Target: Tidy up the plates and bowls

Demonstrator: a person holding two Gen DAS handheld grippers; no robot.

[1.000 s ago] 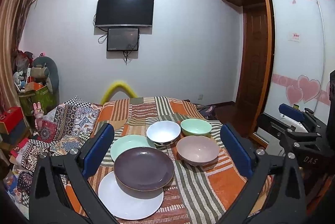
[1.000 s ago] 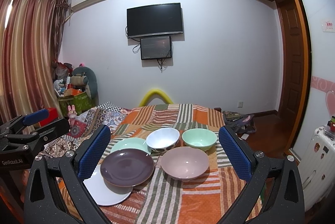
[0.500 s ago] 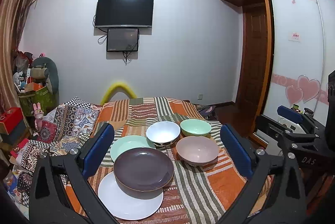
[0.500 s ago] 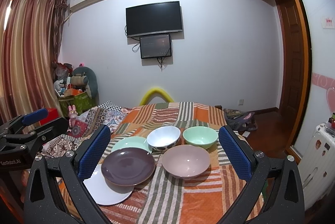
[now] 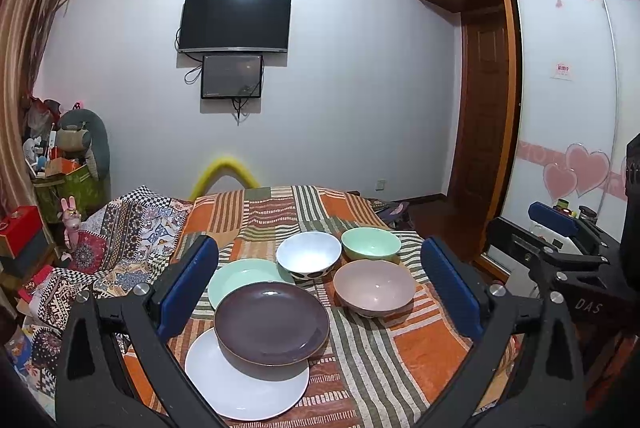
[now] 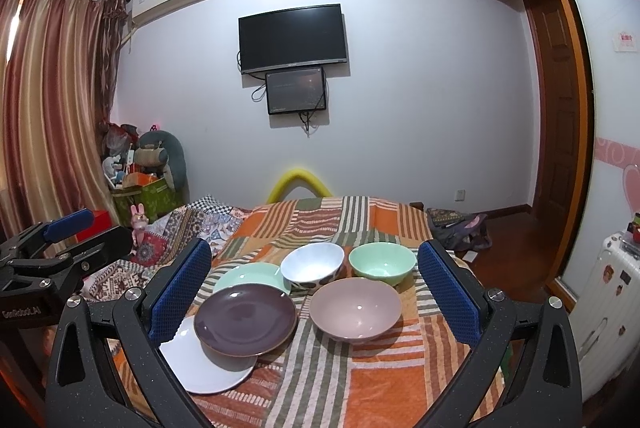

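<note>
Both jaws gape, seemingly short of the purple plate (image 5: 271, 324).

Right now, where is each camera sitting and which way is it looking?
Left wrist view: sits on the left gripper, looking forward over the patterned cloth toward the wall TV; its two open blue fingers frame the dishes, and the right gripper shows at the right edge.
Right wrist view: sits on the right gripper, facing the same wall; its open fingers show, and the left gripper shows at the left edge.
Shared: the purple plate, pink bowl and TV.
</note>
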